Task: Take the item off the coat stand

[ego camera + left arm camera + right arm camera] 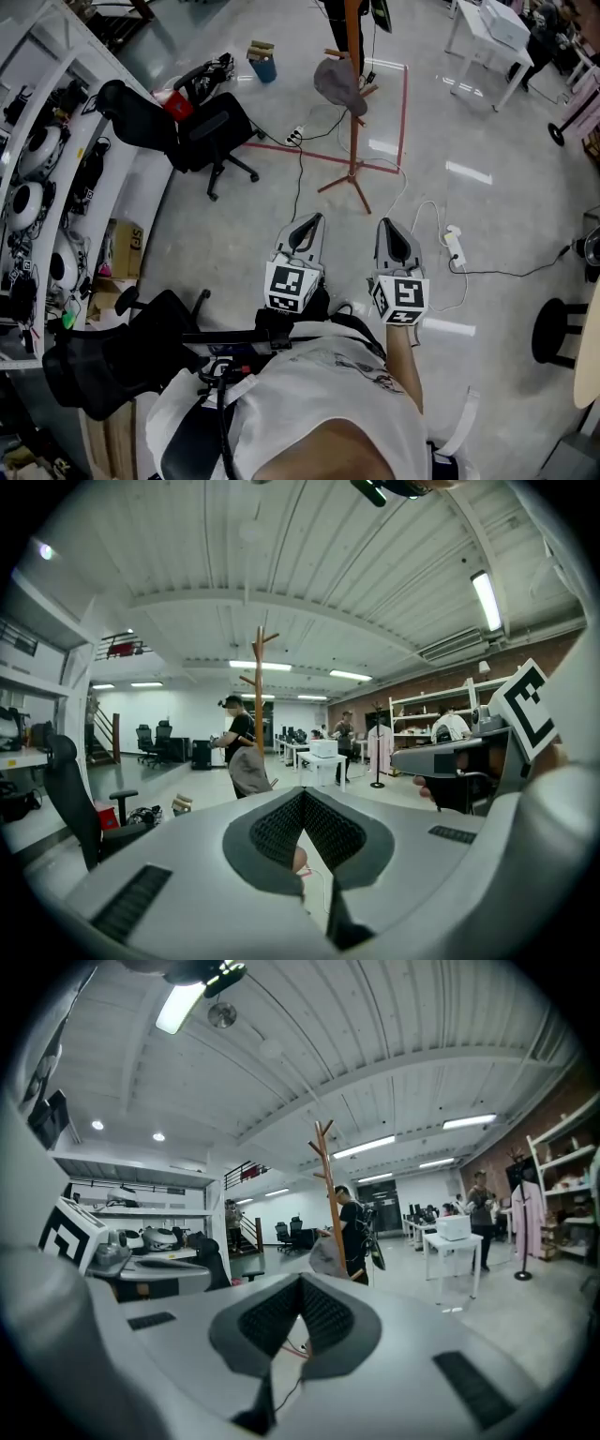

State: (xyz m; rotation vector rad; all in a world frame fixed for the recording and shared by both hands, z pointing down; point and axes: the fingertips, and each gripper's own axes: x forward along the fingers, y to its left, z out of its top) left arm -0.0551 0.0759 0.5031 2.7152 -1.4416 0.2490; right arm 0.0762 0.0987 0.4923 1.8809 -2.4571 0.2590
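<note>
1. Ahead on the floor, inside a red tape outline, the wooden stand is upright.
2. A grey hat hangs from a peg on its pole, below the top branches.
3. The left hand-held gripper has its jaws closed on nothing and points toward the stand, well apart from it.
4. The right hand-held gripper, just beside the left one, is likewise closed and empty.
5. A black chair is left of the stand; a white power strip lies right of the right hand-held gripper.
6. Seen from both gripper views, a person in black stands just behind the stand and hat.
</note>
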